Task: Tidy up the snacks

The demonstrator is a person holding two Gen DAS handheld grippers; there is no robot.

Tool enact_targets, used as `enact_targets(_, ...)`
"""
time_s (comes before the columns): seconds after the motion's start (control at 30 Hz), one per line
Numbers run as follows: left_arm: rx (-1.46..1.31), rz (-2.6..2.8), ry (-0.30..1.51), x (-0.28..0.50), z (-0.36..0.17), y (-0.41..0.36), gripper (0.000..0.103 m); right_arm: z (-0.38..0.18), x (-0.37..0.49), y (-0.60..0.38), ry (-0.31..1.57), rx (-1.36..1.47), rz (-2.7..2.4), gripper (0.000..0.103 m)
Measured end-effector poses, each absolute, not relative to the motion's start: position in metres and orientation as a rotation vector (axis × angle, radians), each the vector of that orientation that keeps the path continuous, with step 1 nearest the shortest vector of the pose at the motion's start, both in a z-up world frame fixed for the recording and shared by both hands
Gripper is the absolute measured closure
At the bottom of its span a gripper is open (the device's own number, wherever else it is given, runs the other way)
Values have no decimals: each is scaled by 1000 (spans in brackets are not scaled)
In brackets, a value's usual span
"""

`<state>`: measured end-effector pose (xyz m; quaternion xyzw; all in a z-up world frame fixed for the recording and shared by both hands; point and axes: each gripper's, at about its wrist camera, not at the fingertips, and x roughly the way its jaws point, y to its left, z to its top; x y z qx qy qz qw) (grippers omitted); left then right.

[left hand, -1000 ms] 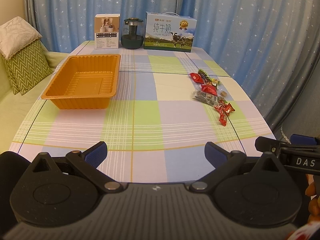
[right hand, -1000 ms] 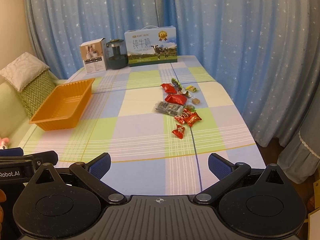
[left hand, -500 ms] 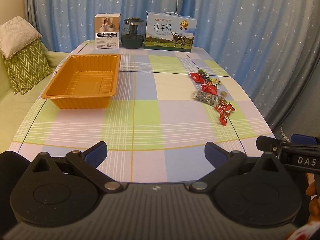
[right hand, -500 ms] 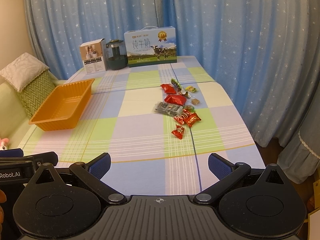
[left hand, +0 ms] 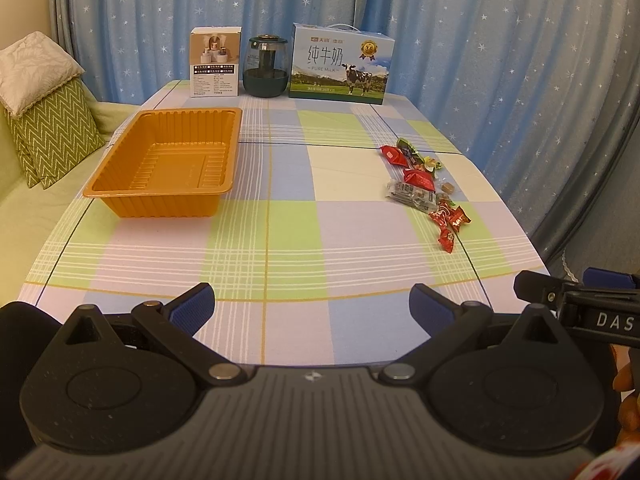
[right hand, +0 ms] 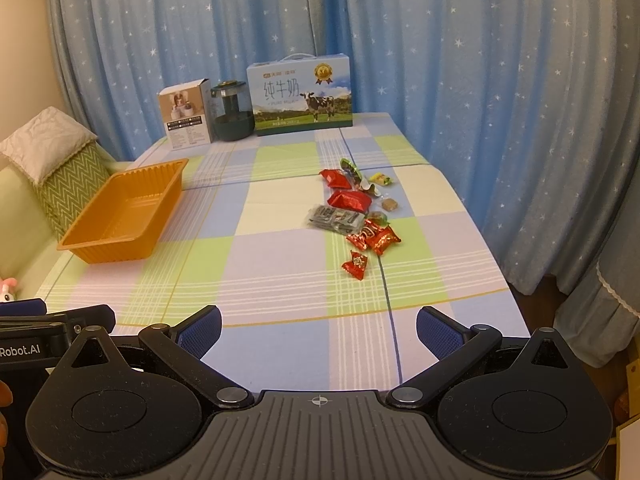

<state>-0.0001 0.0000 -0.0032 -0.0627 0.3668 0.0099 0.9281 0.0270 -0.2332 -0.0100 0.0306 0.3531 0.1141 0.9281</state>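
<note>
A pile of wrapped snacks (left hand: 424,188) lies on the right side of the checked tablecloth; it also shows in the right wrist view (right hand: 354,216), with several red packets, a grey packet (right hand: 335,219) and small candies. An empty orange tray (left hand: 168,160) stands at the left, seen also in the right wrist view (right hand: 124,212). My left gripper (left hand: 312,308) is open and empty above the table's near edge. My right gripper (right hand: 319,326) is open and empty too, near the front edge, well short of the snacks.
A small white box (left hand: 216,62), a dark glass jar (left hand: 266,66) and a milk carton box (left hand: 340,66) stand along the table's far edge before blue curtains. Cushions (left hand: 44,120) lie on a sofa at the left.
</note>
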Motion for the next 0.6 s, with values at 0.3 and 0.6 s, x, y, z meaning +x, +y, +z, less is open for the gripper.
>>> enact_targets(0.3,-127,21,752,0,-3,0,0,-9,27,-234,723,63,234,0)
enact_targets(0.6,-126,18,753,0,-2,0,0,-9,27,-234,723,63,235,0)
